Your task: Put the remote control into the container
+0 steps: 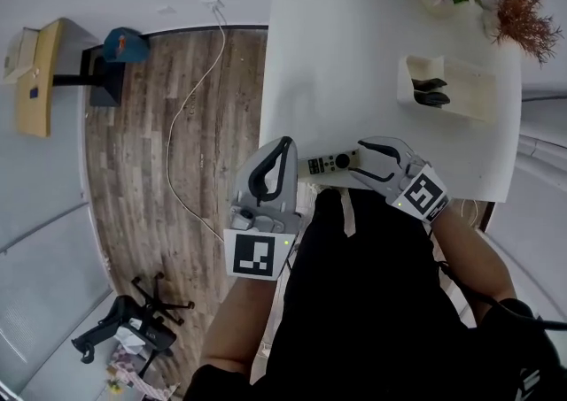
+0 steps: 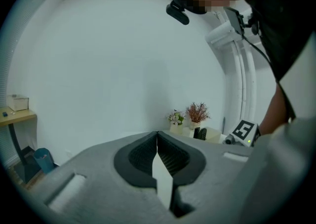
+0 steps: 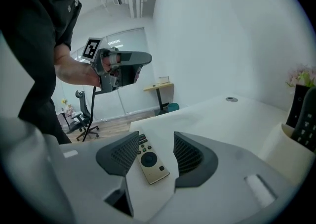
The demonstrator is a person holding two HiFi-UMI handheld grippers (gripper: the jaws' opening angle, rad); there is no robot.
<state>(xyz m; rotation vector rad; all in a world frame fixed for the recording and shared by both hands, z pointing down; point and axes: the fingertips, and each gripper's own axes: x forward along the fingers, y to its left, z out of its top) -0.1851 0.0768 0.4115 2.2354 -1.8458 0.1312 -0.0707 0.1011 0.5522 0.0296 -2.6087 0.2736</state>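
White, smooth bench (image 1: 354, 54) fills the upper right of the head view. Slim pale-gold remote control (image 3: 150, 161) is a flat rectangle with a round dark dial and small buttons. It lies on the bench near its lower edge, between the jaws of the right tool (image 3: 156, 141). The ribbed dark pads stand wide apart on either side, not clamped on it. Left tool (image 2: 157, 136) has a matte grey shell. Its ribbed pads are pressed together with nothing between them, near the bench's lower left corner. Cream box-shaped container (image 1: 469, 80) sits at right, well apart from the remote control, with two dark handsets (image 1: 430, 91) inside.
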